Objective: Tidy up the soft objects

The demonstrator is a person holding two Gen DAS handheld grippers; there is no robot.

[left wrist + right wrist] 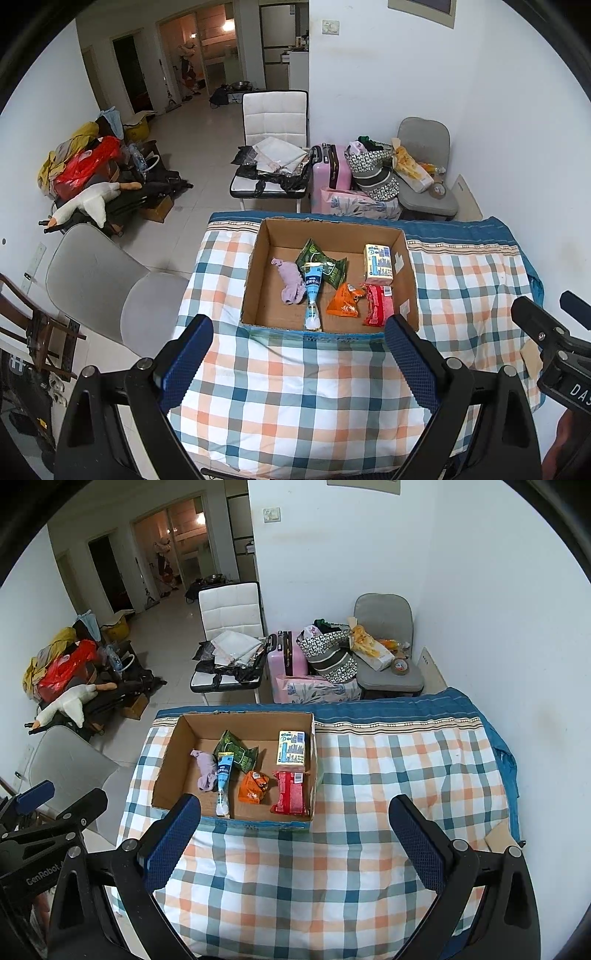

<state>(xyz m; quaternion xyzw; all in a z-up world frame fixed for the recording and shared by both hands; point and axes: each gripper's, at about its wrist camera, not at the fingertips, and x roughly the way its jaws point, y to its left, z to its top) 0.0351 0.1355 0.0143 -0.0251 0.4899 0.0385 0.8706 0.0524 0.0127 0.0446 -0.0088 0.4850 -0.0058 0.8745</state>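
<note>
**Both claws held wide above the bed, box filled**

The left claw (299,365) and right claw (295,842) are seen spread wide, gripping nothing, over the checked bed (369,775). The box (258,258) sits near the bed's far edge; in it lie a sock (290,282), tube (312,295), green pouch (325,264), orange packet (343,302), red pack (378,306) and tissue pack (377,264). Bare bedding right of the box is shown more fully in the right view; the left view shows more floor.

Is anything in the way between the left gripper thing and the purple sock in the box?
Only the near wall of the cardboard box. The left hand-held gripper hangs open above the checked cloth, so it would need to go over that wall to reach the purple sock.
</note>
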